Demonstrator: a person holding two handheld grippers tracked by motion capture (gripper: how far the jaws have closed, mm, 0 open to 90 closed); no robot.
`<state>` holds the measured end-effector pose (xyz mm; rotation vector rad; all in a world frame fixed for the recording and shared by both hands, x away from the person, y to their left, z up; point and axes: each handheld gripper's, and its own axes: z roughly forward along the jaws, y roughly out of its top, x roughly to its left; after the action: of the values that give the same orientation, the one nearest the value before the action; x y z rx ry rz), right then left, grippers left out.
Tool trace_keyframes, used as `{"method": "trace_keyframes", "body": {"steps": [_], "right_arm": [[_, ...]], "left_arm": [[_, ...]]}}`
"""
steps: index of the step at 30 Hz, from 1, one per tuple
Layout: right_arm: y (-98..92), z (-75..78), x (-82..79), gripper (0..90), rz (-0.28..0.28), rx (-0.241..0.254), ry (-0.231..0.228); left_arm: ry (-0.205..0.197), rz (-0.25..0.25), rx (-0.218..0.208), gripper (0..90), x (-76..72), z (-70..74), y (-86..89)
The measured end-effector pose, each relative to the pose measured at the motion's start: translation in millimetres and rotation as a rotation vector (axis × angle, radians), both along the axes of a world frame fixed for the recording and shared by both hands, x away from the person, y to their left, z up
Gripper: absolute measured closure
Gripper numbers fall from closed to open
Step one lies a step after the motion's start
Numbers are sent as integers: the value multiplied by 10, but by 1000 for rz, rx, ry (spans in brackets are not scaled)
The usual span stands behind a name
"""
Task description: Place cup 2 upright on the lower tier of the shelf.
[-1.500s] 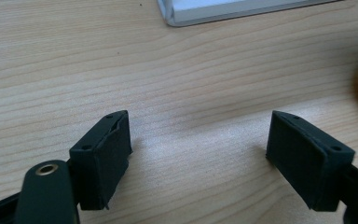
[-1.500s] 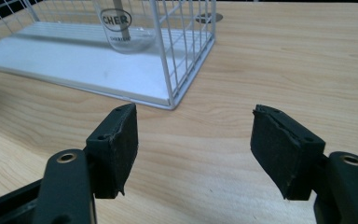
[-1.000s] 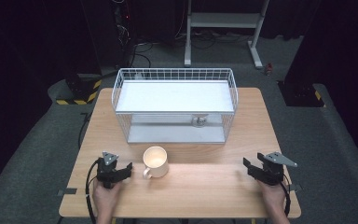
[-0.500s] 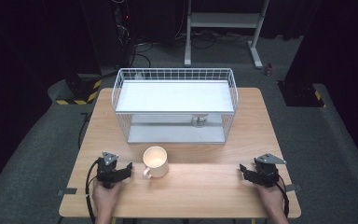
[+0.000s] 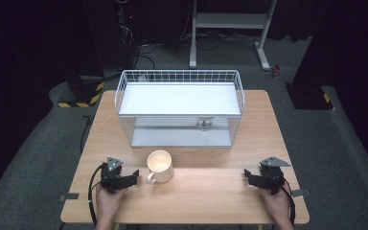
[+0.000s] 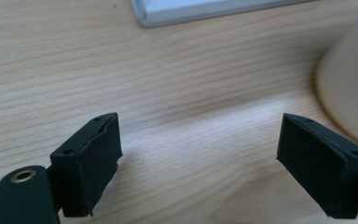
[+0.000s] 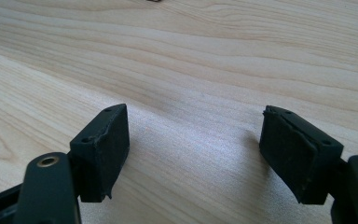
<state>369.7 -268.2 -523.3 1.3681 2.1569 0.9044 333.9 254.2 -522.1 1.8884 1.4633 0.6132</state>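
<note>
Mug (image 5: pixel 160 166): I see a cream mug standing upright on the table (image 5: pixel 206 191), mouth up, just in front of the wire basket (image 5: pixel 180 108) and left of the table's middle. Its handle points toward the near left.

Left hand-held gripper (image 5: pixel 133 175): it rests near the front left edge of the table, just beside the mug's handle, apart from it as far as I can tell from the high view. In the left gripper view its pads (image 6: pixel 91 163) stand wide with bare wood between them; the mug's pale wall (image 6: pixel 349 88) lies at the right edge, beyond the right-hand pad. Its jaws have just been opening, with nothing between them.

Right hand-held gripper (image 5: pixel 247 176): it sits near the front right edge, well apart from the mug, pointing toward the table's middle. In the right gripper view the pads (image 7: pixel 103 151) stand apart over plain wood grain. Its jaws have also just been opening, empty.

Wire basket: white, on the far half of the table, with a flat white shelf on top and a small round metal thing (image 5: pixel 204 124) on the lower level.

Hands: my view shows one hand (image 5: pixel 109 203) behind each hand-held gripper at the near edge.
</note>
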Motion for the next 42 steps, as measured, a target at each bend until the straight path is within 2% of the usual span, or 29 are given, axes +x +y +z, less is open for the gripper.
{"method": "trace_keyframes", "body": {"steps": [5,9,15,19,23,29,42], "right_arm": [[2,-2,-4,242,1,-3,-5],[2,-2,-3,242,1,-3,-5],[2,-2,-4,242,1,-3,-5],[1,-2,-3,242,2,-3,-6],[1,-2,-3,242,2,-4,-6],[1,-1,-4,242,2,-4,-5],[2,-1,-5,242,1,-4,-5]], "left_arm": [[-6,-23,-74,138,-89,40,-11],[-23,-30,-113,138,-208,70,-3],[-56,-70,-131,93,-384,121,-25],[-73,-89,-116,86,-466,163,-72],[-82,-108,-121,78,-517,198,-144],[-88,-136,-94,67,-564,233,-272],[-91,-195,-85,29,-502,277,-510]]}}
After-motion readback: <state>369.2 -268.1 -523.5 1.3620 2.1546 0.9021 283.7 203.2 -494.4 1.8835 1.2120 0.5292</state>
